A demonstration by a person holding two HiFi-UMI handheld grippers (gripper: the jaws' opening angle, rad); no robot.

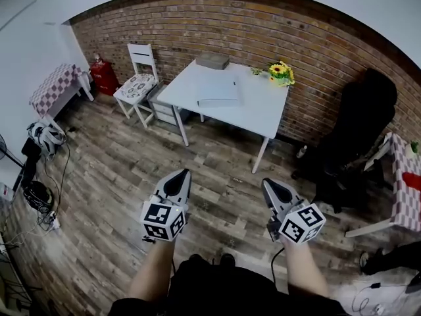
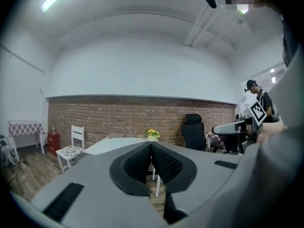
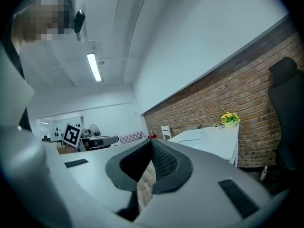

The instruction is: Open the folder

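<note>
From the head view, the left gripper (image 1: 182, 174) and the right gripper (image 1: 268, 184) are held out side by side over the wood floor (image 1: 118, 176). Each is drawn to a narrow point with nothing in it. The folder (image 1: 218, 91) lies flat and closed near the middle of the white table (image 1: 263, 114), well apart from both tools. Only this view shows it plainly. A grey box (image 1: 212, 60) sits at the table's far edge by the brick wall (image 1: 263, 25) and sunflowers (image 1: 281, 73) stand at the far corner. A white chair (image 1: 139, 78) is on one side and a black office chair (image 1: 362, 120) on the other.

The left gripper view adds the close look: its ribbed pads (image 2: 164, 163) press together at the tips, empty. The table is seen nearly edge-on there, so the folder cannot be picked out, and the right gripper shows at the right edge.

The right gripper view shows its own pads (image 3: 164, 160) meeting at the tips, gripping nothing, with floor visible through the slit below them. The table appears end-on with the sunflowers on it, the left gripper is off to the left, and a ceiling lamp (image 3: 94, 66) glows overhead
</note>
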